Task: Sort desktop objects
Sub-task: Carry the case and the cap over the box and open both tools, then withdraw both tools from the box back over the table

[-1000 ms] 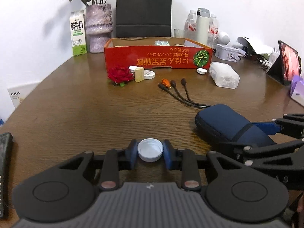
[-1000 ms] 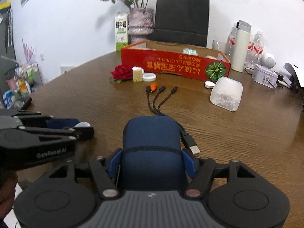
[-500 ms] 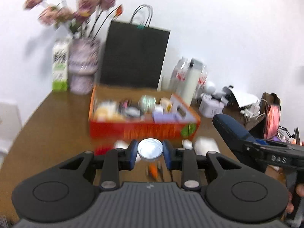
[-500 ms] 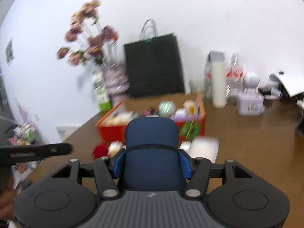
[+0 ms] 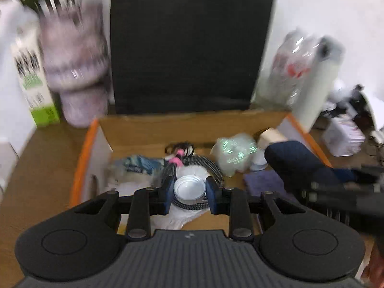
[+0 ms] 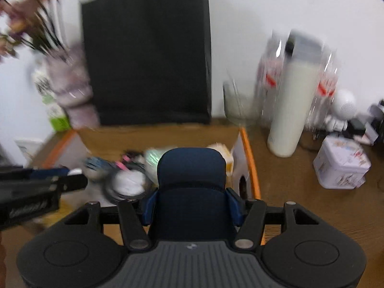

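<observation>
- A milk carton (image 5: pixel 33 81) and a vase (image 5: pixel 76 72) are seen at the far left, behind the box; both are blurred, and the carton's print cannot be read.
- The orange-edged cardboard box (image 5: pixel 82 158) is seen open on the wooden table (image 6: pixel 300 192), in front of a black paper bag (image 5: pixel 189 45).
- Inside the box, from left to right, are found: blue-and-white wrapping, a coiled black cable (image 5: pixel 211 165) with a pink tie, a crumpled clear wrapper (image 5: pixel 234 153) and a purple cloth (image 5: pixel 261 182). The lower contents are hidden by the gripper bodies.
- The left gripper (image 5: pixel 189 189) is clamped on a white bottle cap (image 5: pixel 189 188), which is held above the box interior, over the cable coil.
- The right gripper (image 6: pixel 190 201) is clamped on a navy pouch (image 6: pixel 192 180), which is held over the right part of the box.
- To the right of the box, a cream flask (image 6: pixel 292 105), clear bottles and a white tin (image 6: pixel 340 165) are seen; the bottle labels are smeared beyond reading.
</observation>
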Demonstrator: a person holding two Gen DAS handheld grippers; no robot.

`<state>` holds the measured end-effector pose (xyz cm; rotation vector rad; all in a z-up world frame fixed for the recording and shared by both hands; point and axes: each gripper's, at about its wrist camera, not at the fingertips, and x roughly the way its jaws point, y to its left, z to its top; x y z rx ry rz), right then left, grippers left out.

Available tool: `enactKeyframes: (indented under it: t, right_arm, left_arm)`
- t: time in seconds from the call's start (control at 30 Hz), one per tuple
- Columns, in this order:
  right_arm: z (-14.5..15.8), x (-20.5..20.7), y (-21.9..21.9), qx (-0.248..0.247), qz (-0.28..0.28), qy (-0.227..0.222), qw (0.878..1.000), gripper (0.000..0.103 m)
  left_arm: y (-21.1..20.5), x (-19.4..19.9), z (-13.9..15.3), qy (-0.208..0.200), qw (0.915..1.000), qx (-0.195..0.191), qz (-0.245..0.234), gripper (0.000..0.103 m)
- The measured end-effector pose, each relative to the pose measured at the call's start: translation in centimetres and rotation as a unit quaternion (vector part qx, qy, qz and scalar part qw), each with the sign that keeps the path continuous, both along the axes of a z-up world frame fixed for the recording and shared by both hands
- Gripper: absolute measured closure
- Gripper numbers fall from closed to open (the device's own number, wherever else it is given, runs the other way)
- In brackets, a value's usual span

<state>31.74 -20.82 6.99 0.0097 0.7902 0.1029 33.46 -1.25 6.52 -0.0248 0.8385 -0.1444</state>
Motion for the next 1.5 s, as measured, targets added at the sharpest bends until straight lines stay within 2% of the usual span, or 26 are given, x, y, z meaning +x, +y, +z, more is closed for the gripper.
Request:
enactKeyframes:
  t: [0.13,0.2,0.27,0.33,0.4,0.5,0.57,0.63,0.7,0.8,0.87,0.93,1.0,1.1,1.23,1.33,1.43,1.5]
  right_arm:
    - [-3.8,1.7,0.0,-0.015,-0.010,0.039,0.999,0.044]
    - [-4.0,1.5,0.6,-0.045,-0.003,0.026,0.999,0.040]
    - [-3.3,1.2,0.5,-0.037,0.001,0.003,0.999,0.038]
    - [-1.7,1.1,0.0,-0.019,-0.003,-0.015,1.000,0.031]
    - [0.0,0.6,-0.6,-0.005,-0.006,-0.030,1.000,0.031]
    - [1.9,-1.2,-1.0,0.009,0.003,-0.047,0.999,0.030]
    - [2.8,-2.9,-1.0,0.008,0.012,-0.057,0.998,0.029]
    - [3.4,-5.2,-1.1,0.006,0.017,-0.069,0.997,0.026]
    - [3.6,-7.9,-1.3,0.007,0.021,-0.082,0.996,0.023]
    - [2.8,-11.9,-1.3,0.006,0.025,-0.087,0.996,0.020]
    - [2.0,-14.4,-1.1,0.007,0.027,-0.087,0.996,0.020]
    - [1.2,-17.2,-1.1,0.011,0.026,-0.092,0.995,0.020]
    - [0.4,-20.4,-0.8,0.002,0.017,-0.102,0.995,0.020]
    - [-1.6,-25.5,-0.3,-0.017,0.028,-0.121,0.992,0.018]
    - [-4.5,-30.1,-0.7,-0.019,0.038,-0.109,0.993,0.016]
    - [-5.7,-32.4,-1.8,0.002,0.018,-0.097,0.995,0.016]
    - [-6.6,-33.8,-2.6,0.034,0.024,-0.085,0.996,0.015]
    - [-7.2,-34.0,-2.8,0.033,0.022,-0.082,0.996,0.015]
  left_arm:
    - [-0.4,2.9,-2.0,0.026,0.9995,0.018,-0.002,0.073]
    - [-0.2,3.3,-1.8,0.013,0.9997,0.020,-0.002,0.072]
    - [-0.1,3.1,-1.2,0.003,0.9999,0.007,-0.009,0.058]
    - [-0.1,2.5,-0.5,0.000,0.9999,0.008,-0.013,0.056]
    - [-0.4,1.8,0.3,-0.006,0.9996,0.017,-0.023,0.056]
    - [-0.5,-0.4,2.3,-0.018,0.9992,0.035,-0.010,0.054]
    - [0.1,-2.9,3.9,-0.030,0.9988,0.037,0.006,0.043]
    - [1.0,-6.1,5.2,-0.056,0.9982,0.019,0.013,0.032]
    - [1.8,-9.6,6.0,-0.077,0.9969,0.005,0.014,0.028]
    - [2.2,-14.4,5.9,-0.087,0.9961,0.007,0.012,0.026]
    - [2.2,-17.6,5.5,-0.098,0.9951,0.009,0.013,0.016]
    - [1.9,-21.1,4.9,-0.123,0.9921,0.019,0.009,0.014]
    - [1.8,-25.1,3.8,-0.151,0.9884,0.020,-0.004,0.004]
    - [1.2,-29.8,1.3,-0.154,0.9879,0.002,-0.015,0.002]
    - [0.2,-34.1,-2.4,-0.154,0.9873,0.026,-0.029,0.002]
    - [0.4,-35.8,-3.8,-0.138,0.9897,0.035,-0.015,0.002]
    - [0.5,-36.5,-4.3,-0.134,0.9899,0.045,-0.003,0.002]
    - [0.4,-36.6,-4.5,-0.137,0.9890,0.055,0.005,0.002]
